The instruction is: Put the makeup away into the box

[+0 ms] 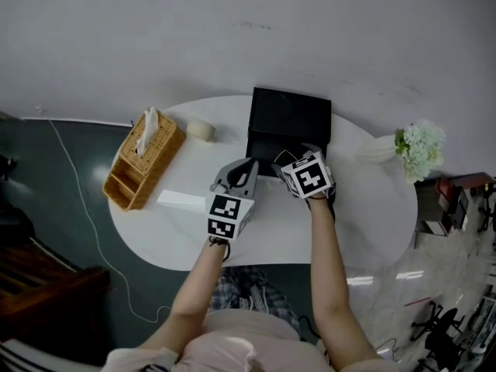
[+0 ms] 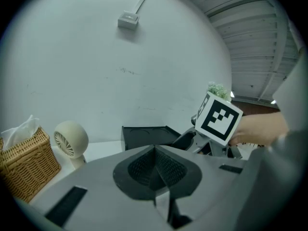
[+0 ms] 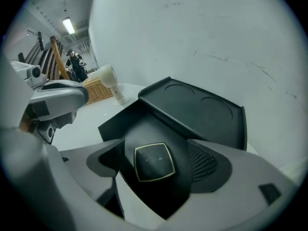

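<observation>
Compact (image 3: 154, 161) in the box (image 1: 288, 115), right gripper (image 1: 293, 156) let go.
The compact lies inside the open black box, between the right gripper's parted jaws, with neither pad pressing on it. The left gripper (image 2: 155, 170), jaws clenched on nothing, is just left of the box's front. On the white table (image 1: 372, 208), a fan (image 1: 201, 130) stands left of the box, a wicker tissue basket (image 1: 143, 161) farther left, and flowers (image 1: 418, 147) to the box's right.
</observation>
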